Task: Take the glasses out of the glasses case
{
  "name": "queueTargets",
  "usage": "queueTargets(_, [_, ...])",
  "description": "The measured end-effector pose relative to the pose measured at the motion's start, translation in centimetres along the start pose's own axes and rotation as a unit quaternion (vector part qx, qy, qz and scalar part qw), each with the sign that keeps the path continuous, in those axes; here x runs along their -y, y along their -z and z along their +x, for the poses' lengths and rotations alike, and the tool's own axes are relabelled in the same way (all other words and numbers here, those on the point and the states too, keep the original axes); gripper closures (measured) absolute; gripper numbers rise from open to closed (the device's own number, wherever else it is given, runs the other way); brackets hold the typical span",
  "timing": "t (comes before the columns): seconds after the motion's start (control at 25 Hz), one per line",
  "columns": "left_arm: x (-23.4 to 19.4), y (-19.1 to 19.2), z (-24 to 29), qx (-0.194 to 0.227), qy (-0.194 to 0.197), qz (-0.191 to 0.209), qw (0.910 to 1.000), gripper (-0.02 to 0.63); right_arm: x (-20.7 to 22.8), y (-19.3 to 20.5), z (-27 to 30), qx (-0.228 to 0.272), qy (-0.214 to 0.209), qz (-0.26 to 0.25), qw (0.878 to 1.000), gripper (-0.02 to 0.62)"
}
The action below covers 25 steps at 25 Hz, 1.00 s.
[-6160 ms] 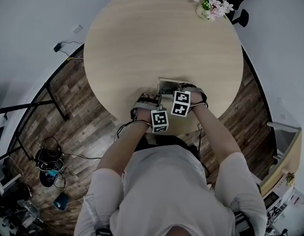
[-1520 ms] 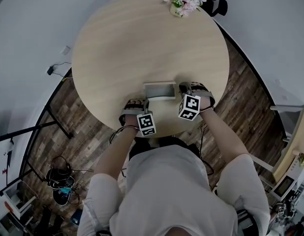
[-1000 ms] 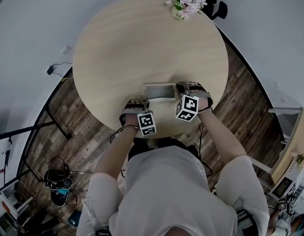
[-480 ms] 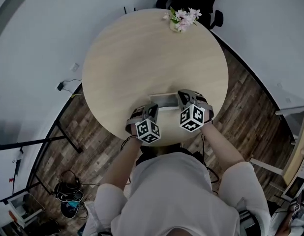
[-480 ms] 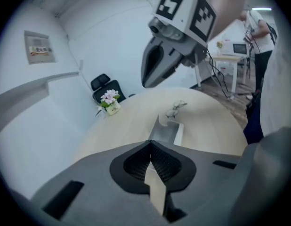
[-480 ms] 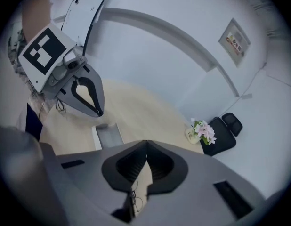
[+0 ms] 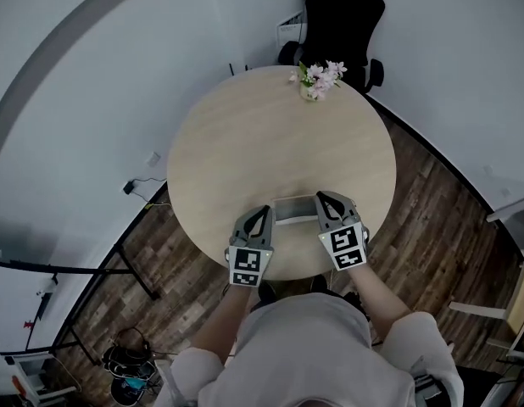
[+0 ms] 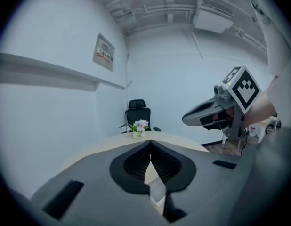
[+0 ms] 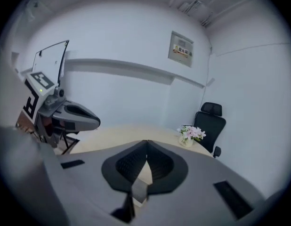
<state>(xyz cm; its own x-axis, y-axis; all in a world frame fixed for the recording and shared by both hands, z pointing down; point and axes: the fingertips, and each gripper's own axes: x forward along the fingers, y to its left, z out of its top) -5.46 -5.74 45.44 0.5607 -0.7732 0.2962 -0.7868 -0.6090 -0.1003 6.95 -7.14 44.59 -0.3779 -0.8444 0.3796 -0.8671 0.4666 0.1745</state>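
Hovering above the near rim of the table (image 7: 245, 142): left gripper (image 7: 259, 217) and right gripper (image 7: 323, 202). Both are clenched, tips meeting, with nothing between them in either gripper view.

Glasses case (image 7: 294, 209) lies on the table just inside that rim, between the two grippers and below them. Its long axis runs side to side, parallel to the rim, one end toward each gripper. From the head view, the right gripper's tip overlaps the case's right end and the left tip sits just beside the left end. The right looks slightly nearer.

Both grippers point almost level across the table, so the case shows in neither gripper view.

Judgement: any reach for the case means tipping down and inward.

Glasses not made out, in or out of the case.

Far edge: flowers (image 7: 318, 78); chair (image 7: 342, 15) beyond.
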Motion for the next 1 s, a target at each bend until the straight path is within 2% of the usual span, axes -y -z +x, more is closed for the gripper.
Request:
queueTargets(0.08, [-0.3,-1.4,-1.9,0.026,-0.012,-0.013,0.9995,0.598,-0.4,-1.1,-1.7,0.023,0.007,0.045,0.999,0.583])
queueTargets(0.24, [-1.6,-4.9,-5.8,0.095,-0.065,-0.018,0.9932,0.598,-1.4,-3.3,-4.8,0.071,0.021,0.120,0.990,0.583])
queueTargets(0.4, [-1.8,-7.6,-8.2,0.142,-0.070,-0.037,0.9867,0.598,-2.4,-4.2,-7.3,0.104,0.035,0.156,0.982,0.583])
queueTargets(0.64, [-1.5,-8.3,-10.7,0.138,-0.079,-0.078,0.9842,0.598,-4.0,-5.0,-9.9,0.120,0.036,0.157,0.980,0.583])
queueTargets(0.88, [-0.9,-7.7,-11.4,0.133,-0.074,-0.070,0.9858,0.598,-4.3,-6.1,-10.8,0.134,0.038,0.152,0.979,0.583])
queueTargets(1.0, [-1.2,-7.3,-11.8,0.129,-0.077,-0.081,0.9853,0.598,-4.7,-6.8,-10.9,0.138,0.038,0.148,0.979,0.583])
